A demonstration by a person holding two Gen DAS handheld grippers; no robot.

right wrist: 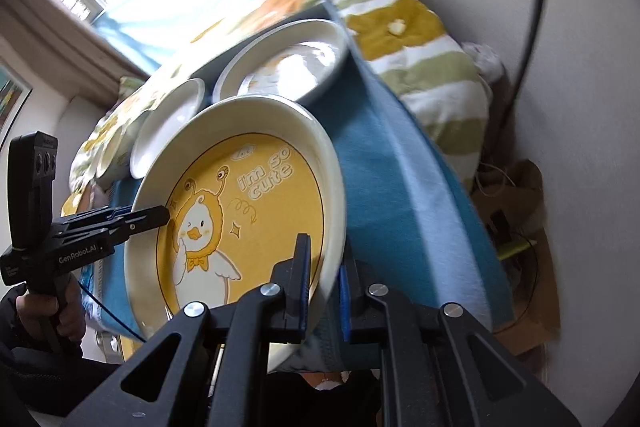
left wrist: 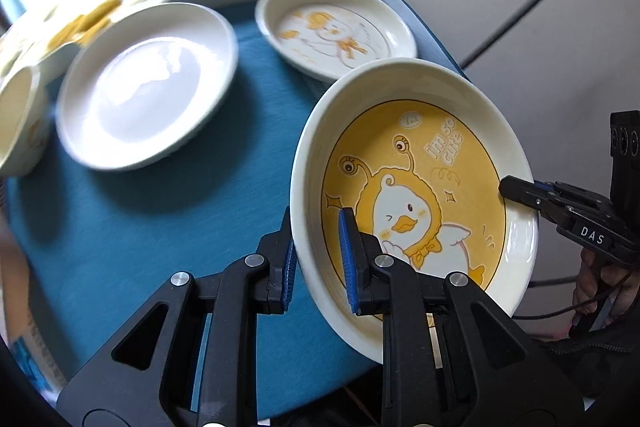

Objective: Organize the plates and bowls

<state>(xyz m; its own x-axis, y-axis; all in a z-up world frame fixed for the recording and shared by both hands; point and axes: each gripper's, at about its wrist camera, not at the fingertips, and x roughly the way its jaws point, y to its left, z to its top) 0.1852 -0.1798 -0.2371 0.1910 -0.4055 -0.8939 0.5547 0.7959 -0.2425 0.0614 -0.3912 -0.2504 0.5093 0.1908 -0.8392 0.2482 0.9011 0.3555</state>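
The bed (right wrist: 420, 39), covered by a quilt in green, white and mustard stripes, lies behind and beside the work area. In front of it my surface (left wrist: 120, 227) carries a blue cloth on which the dishes rest. The duck plate (left wrist: 416, 203), cream-rimmed with a yellow centre showing a cartoon duck and the words "i'm so cute", is tilted and raised off the cloth, held from two opposite sides of its rim. My left gripper (left wrist: 318, 259) is closed on the near-left rim, one blue pad outside the wall and one inside; my right gripper (right wrist: 324, 287) is clamped on the opposite rim in the same manner, and in the left wrist view its tip reaches in over the plate's right edge. The plain white plate (left wrist: 148, 87) lies flat on the cloth to the left, well apart from the held plate. The small duck dish (left wrist: 336, 31), with a faint orange drawing, sits behind the held plate near the far edge of the cloth. A cream bowl (left wrist: 18, 123) stands at the far left, just beside the white plate, partly cut off by the frame.
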